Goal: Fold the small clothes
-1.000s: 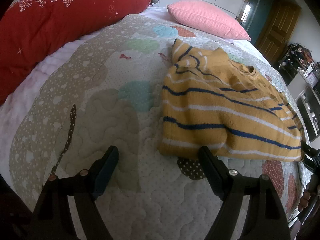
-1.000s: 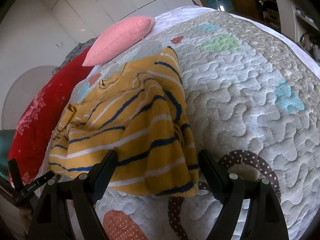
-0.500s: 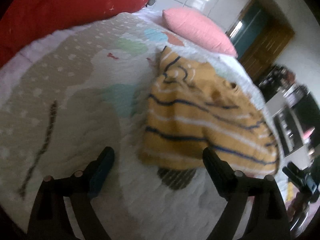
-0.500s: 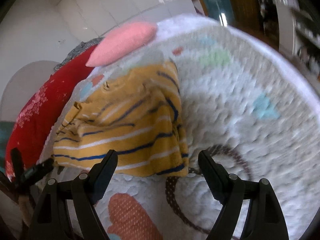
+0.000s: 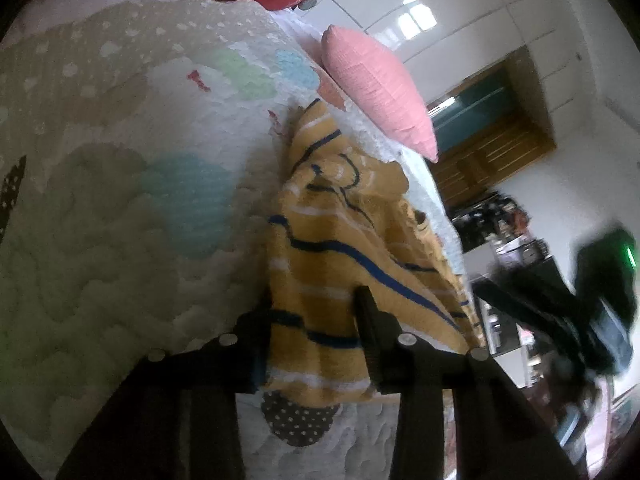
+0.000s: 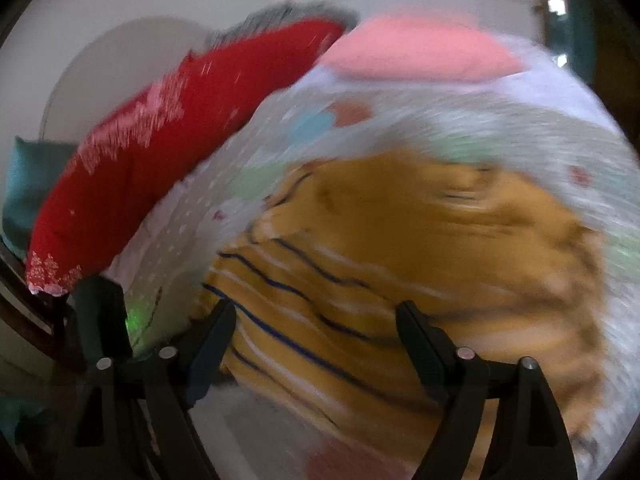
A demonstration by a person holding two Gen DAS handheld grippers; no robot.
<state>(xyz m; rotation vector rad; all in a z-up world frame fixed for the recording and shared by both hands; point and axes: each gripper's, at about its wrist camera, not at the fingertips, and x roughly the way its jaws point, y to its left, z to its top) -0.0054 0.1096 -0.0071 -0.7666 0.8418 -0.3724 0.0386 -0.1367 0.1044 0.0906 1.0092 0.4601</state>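
While the yellow striped sweater (image 5: pixel 340 264) is lying bunched on the quilted bedspread (image 5: pixel 120 216), the left gripper (image 5: pixel 312 304) is sitting at its near hem, fingers narrowed with the hem corner running between them; cannot tell if the pads are actually pinching the fabric. Right gripper (image 6: pixel 312 312) is hanging over the opposite side of the sweater (image 6: pixel 400 264), fingers spread wide, cloth showing between and beyond them, nothing gripped. Right wrist view is heavily motion-blurred, so contact with the fabric is unreadable there. Pink pillow (image 5: pixel 376 92) is sitting near the sweater's far end at the head of the bed, red pillow (image 6: pixel 160 148) lying along the far side of the bedspread (image 6: pixel 400 128). Right gripper's body is showing as a dark blur at the right edge of the left wrist view.
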